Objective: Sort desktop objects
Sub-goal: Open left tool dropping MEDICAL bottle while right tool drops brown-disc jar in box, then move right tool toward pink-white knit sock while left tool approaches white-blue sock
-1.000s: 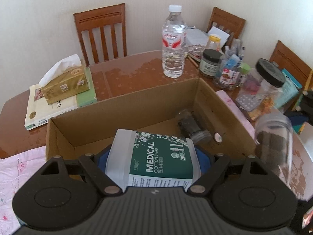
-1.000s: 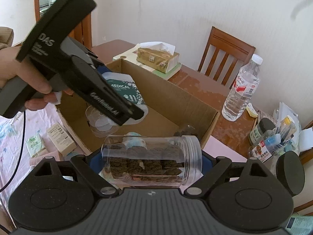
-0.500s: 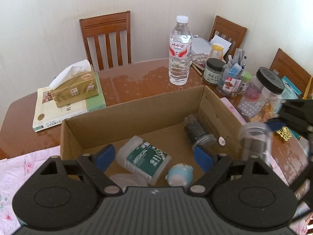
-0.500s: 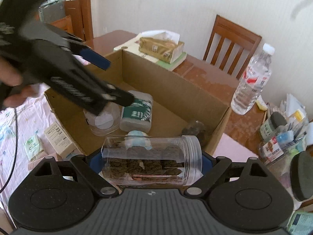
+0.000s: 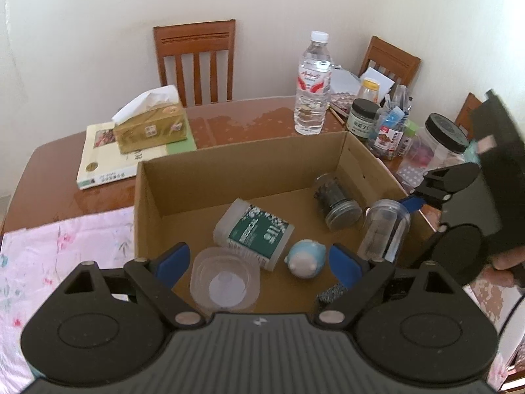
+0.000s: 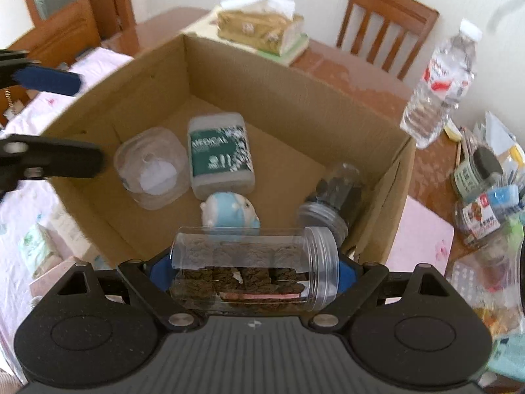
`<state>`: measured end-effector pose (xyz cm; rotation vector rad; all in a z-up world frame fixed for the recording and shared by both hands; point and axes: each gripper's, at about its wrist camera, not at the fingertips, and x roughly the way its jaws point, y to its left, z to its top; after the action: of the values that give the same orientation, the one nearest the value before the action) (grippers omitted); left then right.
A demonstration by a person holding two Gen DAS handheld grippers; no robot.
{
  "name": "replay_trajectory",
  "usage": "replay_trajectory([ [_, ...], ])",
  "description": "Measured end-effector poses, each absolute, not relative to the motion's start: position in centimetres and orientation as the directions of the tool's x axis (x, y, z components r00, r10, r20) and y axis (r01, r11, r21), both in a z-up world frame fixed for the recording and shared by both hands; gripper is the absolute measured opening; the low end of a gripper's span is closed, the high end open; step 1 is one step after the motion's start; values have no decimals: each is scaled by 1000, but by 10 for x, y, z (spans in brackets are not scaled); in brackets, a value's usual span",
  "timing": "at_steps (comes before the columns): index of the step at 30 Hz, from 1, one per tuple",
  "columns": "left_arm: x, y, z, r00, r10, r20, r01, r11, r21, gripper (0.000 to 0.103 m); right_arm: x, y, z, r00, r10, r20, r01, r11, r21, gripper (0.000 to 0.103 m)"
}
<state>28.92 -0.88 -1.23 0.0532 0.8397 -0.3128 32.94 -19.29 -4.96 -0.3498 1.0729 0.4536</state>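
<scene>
Right tongs (image 6: 254, 271): we grip a clear jar (image 6: 254, 271) of dark chunks sideways between the blue pads, open threaded mouth to the right, no lid on it. It hangs over the near right part of the cardboard box (image 6: 295, 98).

Left tongs (image 5: 259, 259): we hold them spread wide, nothing between the pads, above the near edge of the box.

In the box, near to far in the left wrist view: an empty clear tub (image 5: 224, 282) at the near left, a small blue-and-white figurine (image 5: 306, 257) just right of it, then a white pack (image 5: 252, 231) with a green label reading "MEDICAL", lying flat. A second jar (image 5: 336, 202) of dark pieces lies on its side at the far right wall.

Beyond the box: a gold tissue box (image 5: 151, 128) on a book (image 5: 108, 161) at the far left, and a water bottle (image 5: 311, 85) with a red-and-white label at the far right. Its label text is too small to read.
</scene>
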Motion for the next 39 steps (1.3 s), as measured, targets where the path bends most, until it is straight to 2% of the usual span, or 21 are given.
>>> replay_trajectory([
  [4, 280, -1, -12, 636, -235, -735, 272, 960, -72, 92, 337, -193, -54, 366, 177, -914, -494, 869, -29, 94],
  [8, 271, 7, -10, 652, -213, -728, 239, 968, -69, 92, 337, -199, -41, 391, 201, -898, -483, 876, -14, 102],
  [20, 236, 30, -18, 645, -175, -744, 150, 983, -101, 93, 304, -244, 5, 494, 245, -834, -438, 899, 5, 103],
  [30, 201, 35, -30, 638, -161, -753, 79, 986, -145, 93, 235, -262, -6, 516, 257, -817, -460, 888, -11, 103],
  [39, 182, 21, -39, 635, -125, -762, 70, 992, -104, 93, 209, -261, -26, 511, 253, -822, -471, 882, -21, 103],
])
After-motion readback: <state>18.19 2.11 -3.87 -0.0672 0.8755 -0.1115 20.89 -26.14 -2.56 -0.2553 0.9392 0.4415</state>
